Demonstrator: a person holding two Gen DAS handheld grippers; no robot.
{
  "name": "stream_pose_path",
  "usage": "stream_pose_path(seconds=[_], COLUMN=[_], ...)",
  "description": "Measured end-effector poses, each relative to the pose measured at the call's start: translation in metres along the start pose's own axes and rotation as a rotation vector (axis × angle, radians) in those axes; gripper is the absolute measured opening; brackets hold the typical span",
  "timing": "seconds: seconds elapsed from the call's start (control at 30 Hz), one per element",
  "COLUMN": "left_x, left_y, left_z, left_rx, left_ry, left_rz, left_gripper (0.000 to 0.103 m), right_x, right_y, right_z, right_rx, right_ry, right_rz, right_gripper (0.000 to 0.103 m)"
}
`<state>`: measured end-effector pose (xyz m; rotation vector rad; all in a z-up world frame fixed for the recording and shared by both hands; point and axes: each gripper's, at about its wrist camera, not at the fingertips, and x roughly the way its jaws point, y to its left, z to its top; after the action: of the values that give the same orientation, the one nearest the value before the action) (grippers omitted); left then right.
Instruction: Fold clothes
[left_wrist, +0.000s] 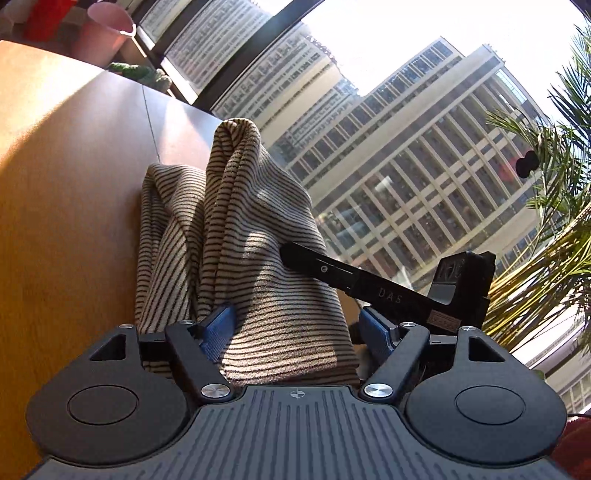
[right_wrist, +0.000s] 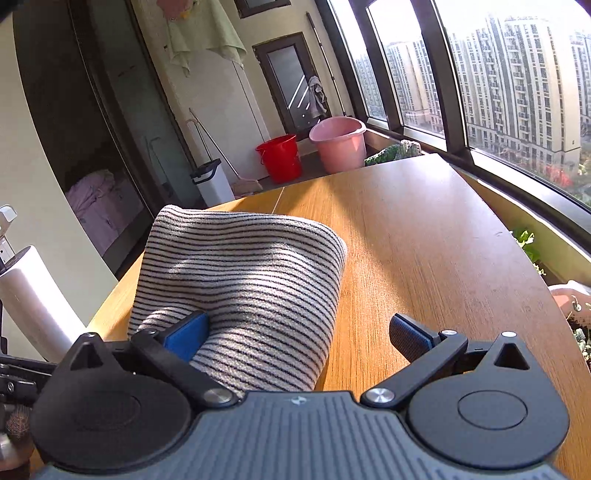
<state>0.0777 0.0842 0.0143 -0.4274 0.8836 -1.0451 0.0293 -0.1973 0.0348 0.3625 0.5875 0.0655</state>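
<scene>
A beige cloth with thin dark stripes (left_wrist: 251, 236) stands bunched up on the wooden table (left_wrist: 55, 221). My left gripper (left_wrist: 297, 328) is open. The cloth lies between its blue pads, against the left pad (left_wrist: 218, 325), with a small gap before the right pad (left_wrist: 376, 332). A black finger (left_wrist: 321, 267) of the other gripper touches the cloth's right side. In the right wrist view the striped cloth (right_wrist: 240, 273) lies folded over. My right gripper (right_wrist: 297, 334) is wide open, its left pad (right_wrist: 186, 334) against the cloth and its right pad (right_wrist: 410, 336) over bare table (right_wrist: 424, 240).
A pink bucket (right_wrist: 338, 142) and a red bucket (right_wrist: 280, 157) stand on the floor beyond the table's far end. Large windows (right_wrist: 517, 92) run along the right side. A palm plant (left_wrist: 554, 240) stands by the glass. A white handle (right_wrist: 33, 295) shows at the left edge.
</scene>
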Motion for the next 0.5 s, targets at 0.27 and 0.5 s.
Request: stream_pose_path(seconds=[0.27,0.5], left_x=[-0.029,0.004], left_y=[-0.030,-0.050], left_z=[0.017,0.043], left_rx=[0.144,0.300], left_ry=[-0.083,-0.071], left_rz=[0.057,0.200], left_gripper=[0.080,0.065], right_x=[0.003,-0.003], right_y=[0.015,0.017], right_z=[0.003,0.000], right_rx=[-0.156,-0.179], right_ry=[-0.025,-0.041], right_rz=[-0.045,-0.061], right_gripper=[0.103,0.103])
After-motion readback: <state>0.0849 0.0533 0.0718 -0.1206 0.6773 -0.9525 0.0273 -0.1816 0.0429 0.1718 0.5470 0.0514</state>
